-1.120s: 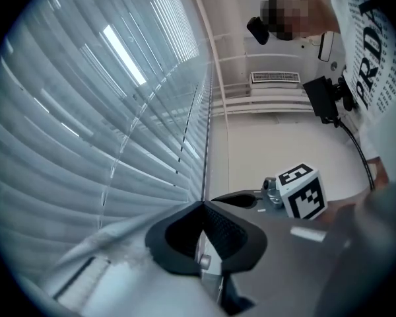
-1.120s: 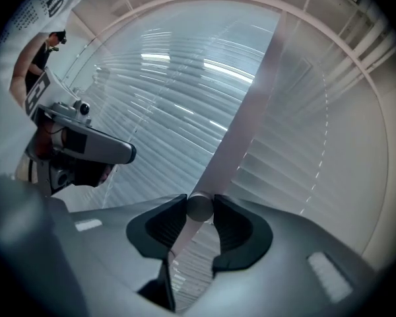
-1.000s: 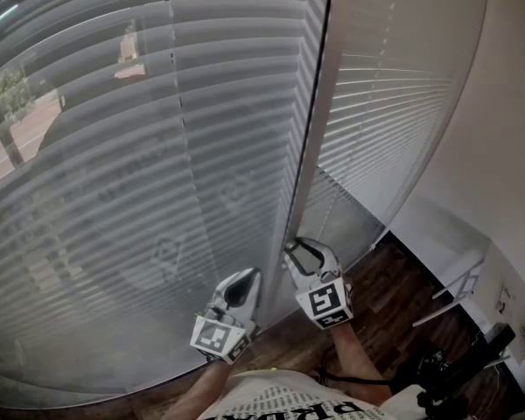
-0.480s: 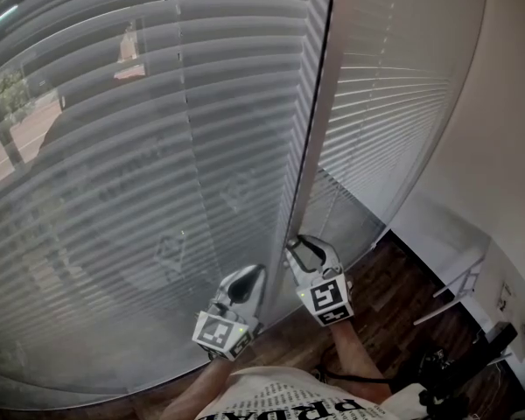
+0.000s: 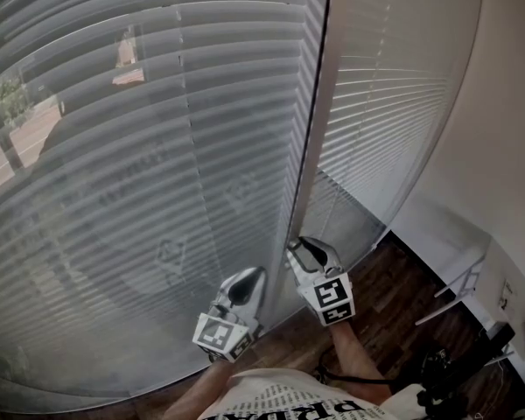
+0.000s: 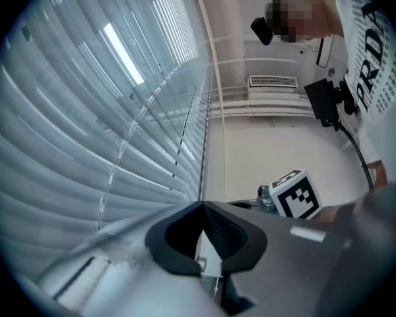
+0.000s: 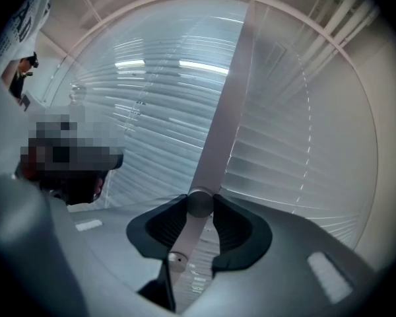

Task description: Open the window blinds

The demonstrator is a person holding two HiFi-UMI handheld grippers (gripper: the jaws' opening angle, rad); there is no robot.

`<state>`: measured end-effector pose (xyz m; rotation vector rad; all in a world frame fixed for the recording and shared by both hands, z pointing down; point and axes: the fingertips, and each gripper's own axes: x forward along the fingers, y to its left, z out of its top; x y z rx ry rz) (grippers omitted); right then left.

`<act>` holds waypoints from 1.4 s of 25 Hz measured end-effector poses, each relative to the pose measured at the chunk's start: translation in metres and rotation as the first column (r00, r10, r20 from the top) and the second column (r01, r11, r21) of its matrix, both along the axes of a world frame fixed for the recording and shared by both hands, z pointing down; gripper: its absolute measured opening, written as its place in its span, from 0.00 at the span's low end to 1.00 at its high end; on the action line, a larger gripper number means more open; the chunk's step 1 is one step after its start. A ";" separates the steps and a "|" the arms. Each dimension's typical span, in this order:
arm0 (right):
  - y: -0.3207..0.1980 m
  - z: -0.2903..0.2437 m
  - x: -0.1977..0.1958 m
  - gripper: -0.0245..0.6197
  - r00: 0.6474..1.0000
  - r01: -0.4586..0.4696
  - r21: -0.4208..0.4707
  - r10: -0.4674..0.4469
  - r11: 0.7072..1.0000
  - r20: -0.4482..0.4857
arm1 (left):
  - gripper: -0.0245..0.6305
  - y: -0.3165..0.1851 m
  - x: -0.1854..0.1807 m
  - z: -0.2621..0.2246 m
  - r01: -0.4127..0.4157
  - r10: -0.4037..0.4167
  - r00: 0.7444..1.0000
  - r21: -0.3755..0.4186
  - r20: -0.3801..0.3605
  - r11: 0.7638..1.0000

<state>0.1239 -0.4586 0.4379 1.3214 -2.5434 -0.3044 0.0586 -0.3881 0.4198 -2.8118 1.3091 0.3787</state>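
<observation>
Pale horizontal blinds point(image 5: 157, 147) cover the window, with a second panel point(image 5: 385, 103) to the right of a vertical frame post point(image 5: 319, 103); their slats are mostly closed. My right gripper point(image 5: 302, 250) is at the foot of the post. In the right gripper view it point(image 7: 199, 203) is shut on the round tilt wand point(image 7: 199, 202), which runs up in front of the blinds. My left gripper point(image 5: 245, 280) hangs just to its left, close to the slats. In the left gripper view its tips point(image 6: 201, 207) meet with nothing between them.
A dark wooden floor point(image 5: 394, 304) runs along the window's base. A white wall point(image 5: 507, 147) closes the right side, with white boxes point(image 5: 507, 296) and black stand gear point(image 5: 455, 374) at the lower right. The person's printed shirt point(image 5: 280, 405) fills the bottom edge.
The right gripper has rolled a little on the wand; its marker cube sits turned. The left gripper has stayed in place. The slats look almost the same.
</observation>
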 end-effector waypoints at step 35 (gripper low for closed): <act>-0.005 0.005 0.005 0.23 0.869 0.032 -0.258 0.100 0.966 0.484 | 0.03 0.012 -0.004 -0.002 -0.015 0.016 1.000 -0.015 0.009 1.000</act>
